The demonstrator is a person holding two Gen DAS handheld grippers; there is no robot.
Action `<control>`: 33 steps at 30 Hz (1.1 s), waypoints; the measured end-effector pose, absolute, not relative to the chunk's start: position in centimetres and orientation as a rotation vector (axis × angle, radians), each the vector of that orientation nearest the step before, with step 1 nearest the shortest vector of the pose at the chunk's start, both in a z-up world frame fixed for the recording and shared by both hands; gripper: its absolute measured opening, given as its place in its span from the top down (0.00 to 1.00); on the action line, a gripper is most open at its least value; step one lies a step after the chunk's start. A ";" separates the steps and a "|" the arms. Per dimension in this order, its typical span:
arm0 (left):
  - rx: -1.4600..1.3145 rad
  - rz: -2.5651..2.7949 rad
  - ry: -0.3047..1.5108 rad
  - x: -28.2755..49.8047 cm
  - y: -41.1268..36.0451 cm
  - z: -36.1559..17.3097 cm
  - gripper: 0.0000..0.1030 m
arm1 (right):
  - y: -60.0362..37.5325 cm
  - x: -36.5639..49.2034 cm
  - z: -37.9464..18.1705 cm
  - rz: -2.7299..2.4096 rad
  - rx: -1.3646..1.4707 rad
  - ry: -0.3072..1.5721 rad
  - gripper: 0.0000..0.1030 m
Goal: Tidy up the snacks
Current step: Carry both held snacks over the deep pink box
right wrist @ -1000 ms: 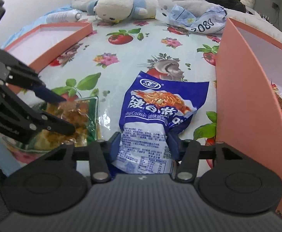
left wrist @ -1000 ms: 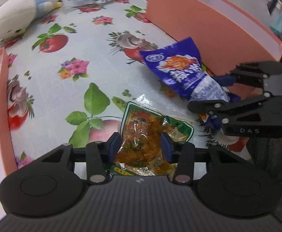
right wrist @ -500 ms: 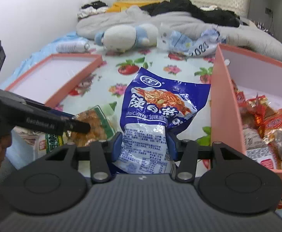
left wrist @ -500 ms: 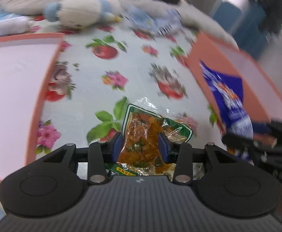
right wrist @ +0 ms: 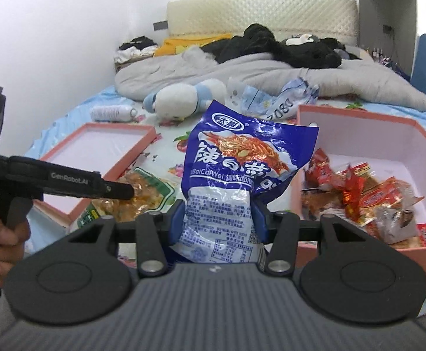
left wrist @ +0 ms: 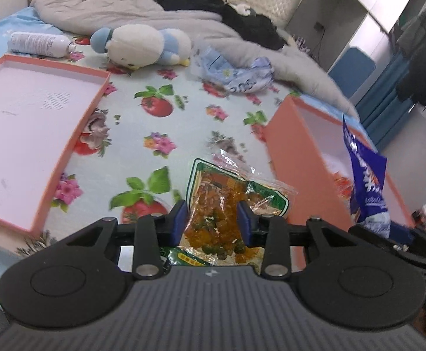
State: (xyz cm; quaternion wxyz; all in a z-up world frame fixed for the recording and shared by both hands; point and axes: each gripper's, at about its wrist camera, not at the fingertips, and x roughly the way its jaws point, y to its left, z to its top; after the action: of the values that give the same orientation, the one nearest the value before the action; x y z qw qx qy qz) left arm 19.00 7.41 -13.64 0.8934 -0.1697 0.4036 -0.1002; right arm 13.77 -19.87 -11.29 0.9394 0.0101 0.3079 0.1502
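Note:
My left gripper (left wrist: 212, 219) is shut on a clear green-edged snack packet (left wrist: 221, 201) of orange pieces, held above the flowered cloth. My right gripper (right wrist: 217, 219) is shut on a blue snack bag (right wrist: 242, 169), held upright in the air just left of the pink box (right wrist: 367, 125). The box holds several red snack packets (right wrist: 356, 187). In the left wrist view the blue bag (left wrist: 365, 175) hangs over the pink box (left wrist: 294, 158) at the right. In the right wrist view the left gripper (right wrist: 122, 190) and its packet (right wrist: 142, 187) sit low at the left.
A pink box lid (left wrist: 25, 134) lies open at the left. A white and blue plush toy (left wrist: 142, 45), a white spray can (left wrist: 37, 44), a crumpled blue wrapper (left wrist: 236, 76) and a grey quilt (left wrist: 136, 8) lie at the back of the bed.
Both grippers have lifted their packets off the cloth. The blue bag has risen and now stands beside the pink box's open top.

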 end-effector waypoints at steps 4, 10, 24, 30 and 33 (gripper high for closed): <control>-0.397 -0.220 0.807 17.9 6.0 -12.3 0.60 | -21.7 12.5 -10.3 0.271 0.030 0.612 0.51; -0.396 -0.276 0.774 18.0 3.2 -10.3 0.60 | -24.4 11.4 -9.2 0.219 0.036 0.592 0.51; -0.351 -0.436 0.728 21.7 -4.9 -6.4 0.63 | -30.6 12.3 -8.3 0.076 0.072 0.578 0.51; -0.344 -0.495 0.734 25.1 -8.9 -6.2 0.64 | -33.4 14.8 -9.0 0.023 0.078 0.597 0.50; -0.340 -0.517 0.758 27.3 -10.9 -6.8 0.64 | -34.3 16.5 -9.7 0.009 0.088 0.615 0.50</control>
State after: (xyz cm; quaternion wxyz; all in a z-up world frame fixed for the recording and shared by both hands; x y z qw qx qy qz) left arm 27.30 -10.89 -6.80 0.8827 -0.1631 0.3642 -0.2481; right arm 16.53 -34.35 -9.71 0.9522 0.0431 0.3024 0.0043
